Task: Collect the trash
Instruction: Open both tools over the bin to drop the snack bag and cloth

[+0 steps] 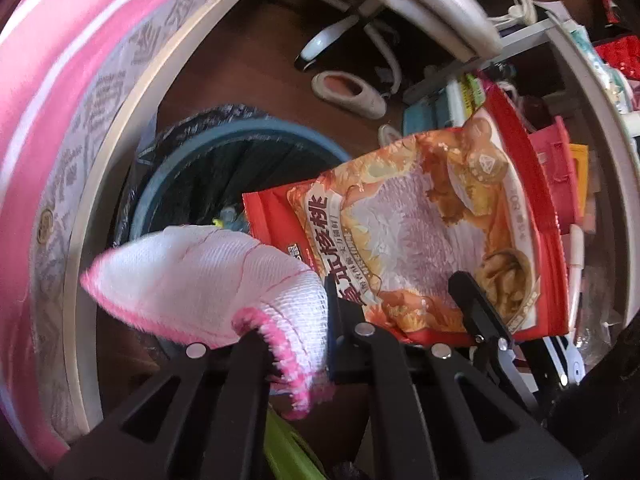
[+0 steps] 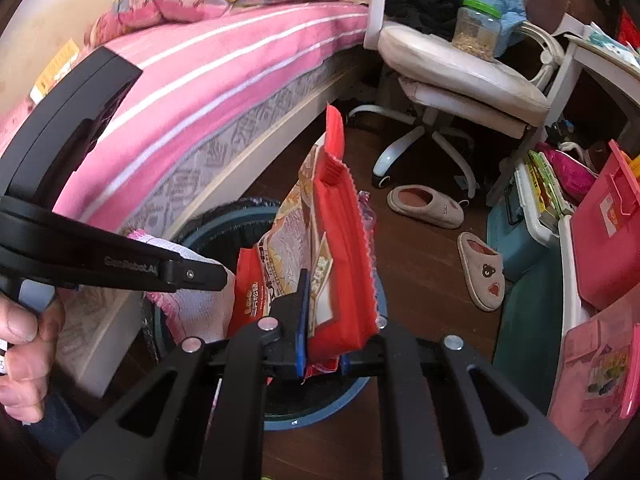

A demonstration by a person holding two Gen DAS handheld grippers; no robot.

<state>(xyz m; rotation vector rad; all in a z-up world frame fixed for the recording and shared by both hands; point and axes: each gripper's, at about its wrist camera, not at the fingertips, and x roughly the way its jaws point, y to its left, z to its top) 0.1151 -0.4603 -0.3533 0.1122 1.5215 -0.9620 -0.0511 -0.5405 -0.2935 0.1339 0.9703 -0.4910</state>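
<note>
Clamped between the fingers of the right hand-held gripper [image 2: 324, 340], a red snack bag [image 2: 340, 264] was held above the blue bin [image 2: 320, 416]. A pink-edged white glove [image 1: 208, 280] was gripped by the left hand-held gripper [image 1: 296, 344] beside the bed [image 2: 224, 68].

A pink bed [image 2: 224, 64] is on the left. A white chair [image 2: 448, 64] stands ahead on the brown wood floor [image 2: 424, 264]. Two slippers [image 2: 426, 200] lie nearby.
</note>
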